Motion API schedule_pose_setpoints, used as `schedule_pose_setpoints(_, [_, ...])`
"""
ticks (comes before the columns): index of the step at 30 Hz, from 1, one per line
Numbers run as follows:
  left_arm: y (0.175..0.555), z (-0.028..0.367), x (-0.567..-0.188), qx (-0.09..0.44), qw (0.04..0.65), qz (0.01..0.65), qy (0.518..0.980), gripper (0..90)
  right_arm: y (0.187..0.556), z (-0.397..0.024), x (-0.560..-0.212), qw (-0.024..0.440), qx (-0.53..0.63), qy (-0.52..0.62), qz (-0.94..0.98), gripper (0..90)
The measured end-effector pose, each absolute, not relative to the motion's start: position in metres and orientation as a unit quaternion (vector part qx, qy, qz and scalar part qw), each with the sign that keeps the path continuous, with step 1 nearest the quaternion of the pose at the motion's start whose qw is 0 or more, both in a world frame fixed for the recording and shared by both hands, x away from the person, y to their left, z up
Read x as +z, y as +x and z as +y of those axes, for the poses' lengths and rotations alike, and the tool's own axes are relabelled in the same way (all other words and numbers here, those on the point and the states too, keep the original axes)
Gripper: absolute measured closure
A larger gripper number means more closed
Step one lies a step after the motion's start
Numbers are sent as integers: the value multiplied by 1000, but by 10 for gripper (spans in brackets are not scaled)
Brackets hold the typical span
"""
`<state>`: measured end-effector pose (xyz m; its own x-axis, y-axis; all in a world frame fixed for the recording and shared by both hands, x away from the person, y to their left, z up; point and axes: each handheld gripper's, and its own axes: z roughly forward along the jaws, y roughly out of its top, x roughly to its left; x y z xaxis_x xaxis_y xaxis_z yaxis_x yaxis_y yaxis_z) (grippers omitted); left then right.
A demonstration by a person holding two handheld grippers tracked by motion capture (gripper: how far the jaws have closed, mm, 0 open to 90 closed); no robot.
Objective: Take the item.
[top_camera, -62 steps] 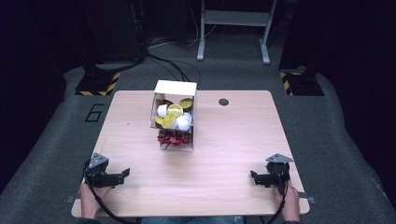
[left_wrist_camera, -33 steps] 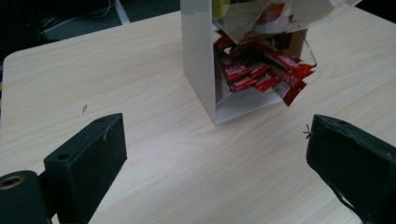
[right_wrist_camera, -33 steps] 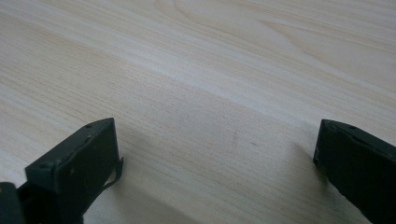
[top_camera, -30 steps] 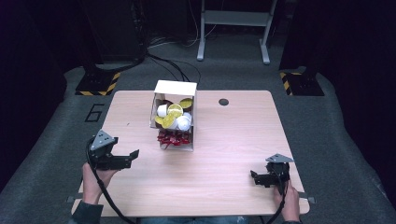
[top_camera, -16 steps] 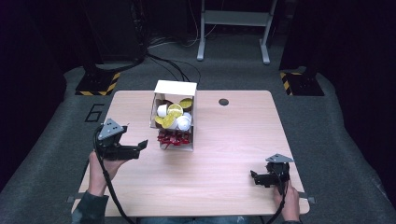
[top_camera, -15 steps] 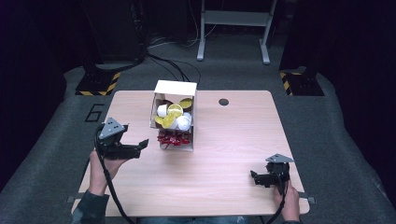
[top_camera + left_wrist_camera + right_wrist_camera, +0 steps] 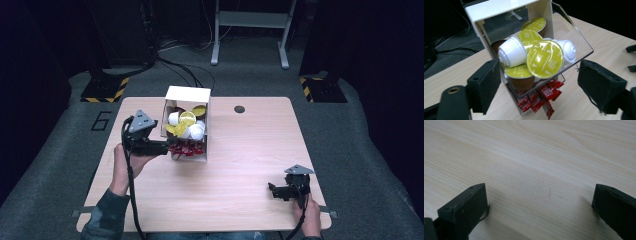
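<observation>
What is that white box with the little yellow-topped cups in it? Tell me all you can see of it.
The white box is a small dispenser standing upright on the wooden table, behind its middle. A clear front panel holds back coffee capsules, white or brown with yellow-green foil lids, piled loosely. Red sachets fill a low tray beneath. The left gripper hangs before it, jaws apart.

Glossy clear-plastic white-framed dispenser box (image 7: pixel 574 37), shiny yellow foil-lidded capsules (image 7: pixel 545 59), glossy red sachets (image 7: pixel 541 97), matt pale wood-grain table (image 7: pixel 544 157)
</observation>
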<state>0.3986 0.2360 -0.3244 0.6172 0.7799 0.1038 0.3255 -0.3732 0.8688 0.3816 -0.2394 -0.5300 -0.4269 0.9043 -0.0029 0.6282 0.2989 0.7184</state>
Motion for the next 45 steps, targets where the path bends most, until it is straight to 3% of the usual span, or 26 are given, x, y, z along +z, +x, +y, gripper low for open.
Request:
schedule_pose_setpoints(13, [421, 201, -327, 240, 408, 350, 808, 348, 382, -239, -530, 210, 329, 493, 778, 0])
schedule_pose_setpoints(23, [434, 196, -332, 216, 383, 361, 823, 458, 382, -239, -530, 210, 329, 493, 778, 0])
schedule_pose_setpoints(41, [448, 190, -333, 201, 348, 373, 836, 455, 382, -239, -530, 210, 329, 493, 777, 0])
schedule_pose_setpoints(45, [451, 189, -333, 205, 345, 373, 836, 492, 382, -240, -530, 211, 328, 492, 779, 0])
